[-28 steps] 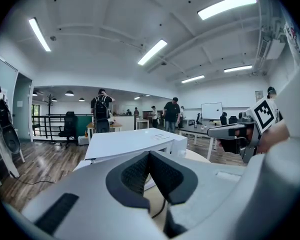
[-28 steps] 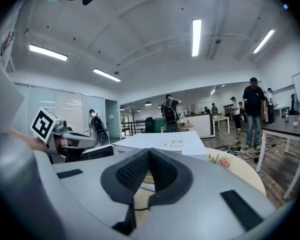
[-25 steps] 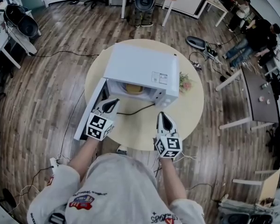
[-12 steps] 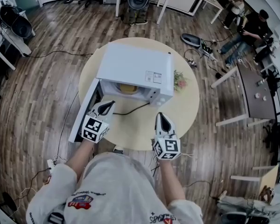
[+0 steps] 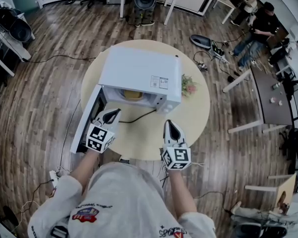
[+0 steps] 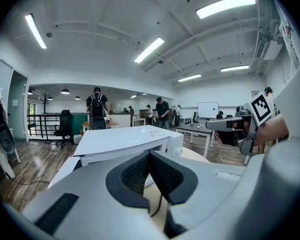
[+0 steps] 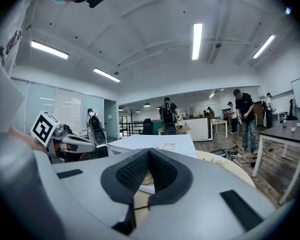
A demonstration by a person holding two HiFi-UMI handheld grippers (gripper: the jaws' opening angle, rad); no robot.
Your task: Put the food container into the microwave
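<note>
Yellow food container (image 5: 133, 94) inside microwave (image 5: 139, 71); left tool (image 5: 114, 113), right tool (image 5: 171, 125) closed.

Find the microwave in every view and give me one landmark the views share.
Head view: microwave at upper centre, its door open at the left.
Left gripper view: microwave at centre-left, just beyond the jaw tips.
Right gripper view: microwave at centre, behind the jaw tips.
Shared landmark: the round table under it, showing to the microwave's right in the left gripper view and the right gripper view.
</note>
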